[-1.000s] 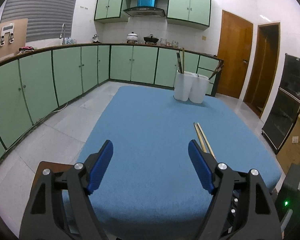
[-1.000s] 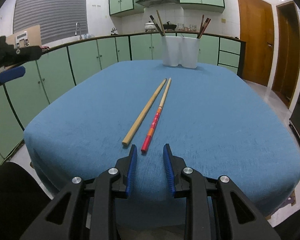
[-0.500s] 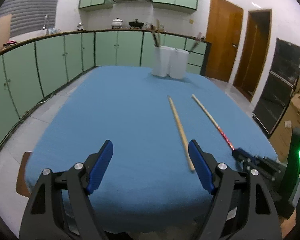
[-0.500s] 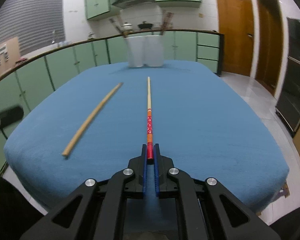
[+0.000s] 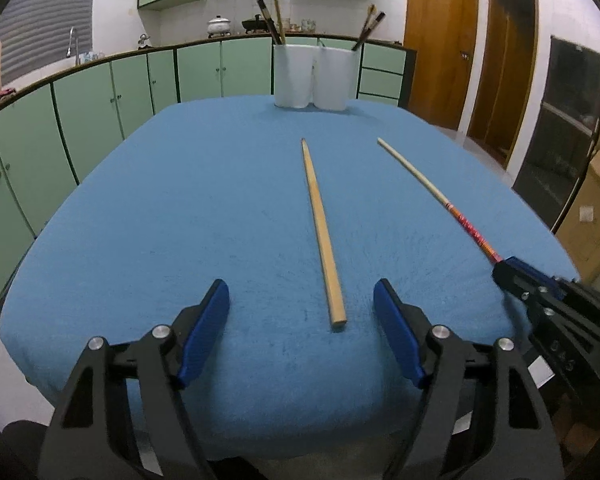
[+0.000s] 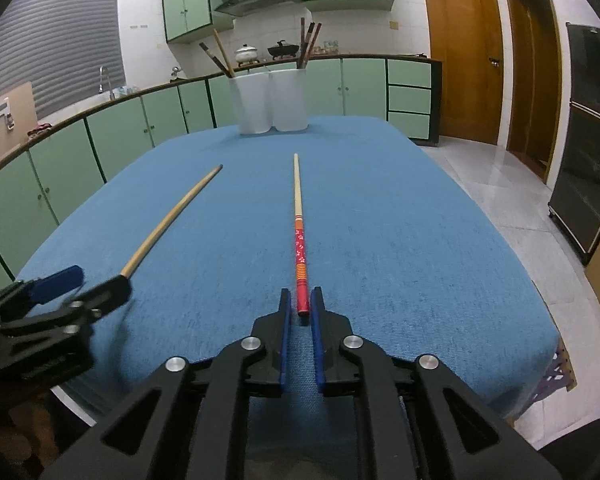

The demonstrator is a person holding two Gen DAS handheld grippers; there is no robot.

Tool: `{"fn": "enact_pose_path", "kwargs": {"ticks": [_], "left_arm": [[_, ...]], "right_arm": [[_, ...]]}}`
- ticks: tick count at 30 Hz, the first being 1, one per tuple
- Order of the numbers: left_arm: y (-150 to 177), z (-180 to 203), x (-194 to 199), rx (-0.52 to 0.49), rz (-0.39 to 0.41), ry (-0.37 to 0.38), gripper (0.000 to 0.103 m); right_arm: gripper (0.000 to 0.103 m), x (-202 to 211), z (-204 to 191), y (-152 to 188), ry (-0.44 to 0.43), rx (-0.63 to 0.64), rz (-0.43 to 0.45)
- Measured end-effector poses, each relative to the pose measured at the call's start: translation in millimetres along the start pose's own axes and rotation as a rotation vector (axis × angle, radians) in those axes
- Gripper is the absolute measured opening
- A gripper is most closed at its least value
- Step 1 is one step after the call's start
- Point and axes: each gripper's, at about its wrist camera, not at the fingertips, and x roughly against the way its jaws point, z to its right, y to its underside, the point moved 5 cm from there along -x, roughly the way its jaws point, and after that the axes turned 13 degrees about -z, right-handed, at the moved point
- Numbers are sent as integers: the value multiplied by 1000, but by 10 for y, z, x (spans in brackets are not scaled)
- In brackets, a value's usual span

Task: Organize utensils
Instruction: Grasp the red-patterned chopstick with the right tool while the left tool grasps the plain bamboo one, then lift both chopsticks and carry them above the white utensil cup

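A plain wooden chopstick (image 5: 321, 225) lies on the blue tablecloth, its near end between the fingers of my open left gripper (image 5: 302, 294). It shows in the right wrist view too (image 6: 171, 218). A red-patterned chopstick (image 6: 299, 236) lies to its right. My right gripper (image 6: 300, 300) is shut on its red end; in the left wrist view this gripper (image 5: 512, 270) is at the right with the chopstick (image 5: 432, 192) running away from it. A white twin utensil holder (image 5: 311, 75) with several chopsticks stands at the table's far edge.
The table (image 5: 180, 208) is covered by a blue cloth with rounded edges. Green kitchen cabinets (image 5: 100, 96) run along the left and back. Wooden doors (image 5: 440, 44) and a dark appliance (image 5: 568, 128) are to the right. The left gripper shows in the right wrist view (image 6: 76, 288).
The right gripper closed on the red end of the patterned chopstick. The left gripper swung in toward the table and now straddles the near end of the plain chopstick.
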Motion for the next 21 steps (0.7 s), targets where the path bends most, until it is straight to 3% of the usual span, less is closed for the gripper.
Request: {"fn": "enact_pose_path", "kwargs": {"ticks": [4,7,9,10,15,21], "left_arm": [[-15,1,7,9,9,8,57],[-25,-24,15,24,7,34,33],[-40,-55,19,42,-1,64,12],[-45,-60,15,47,-5,76,7],[-99,-79,105,65,-5,104,6],[-264,-131,482,91,48,127,6]], "right_arm": [[11,-6,-12,11,8,11,11],[11,-10,-40,25,21,27,14],[10,1,-29,24,17,22,10],[9,5,-26,17,14,20,7],[6,108,-23,-51,-2,-1,16],[6,430,-69,-208,-21,16,78]]}}
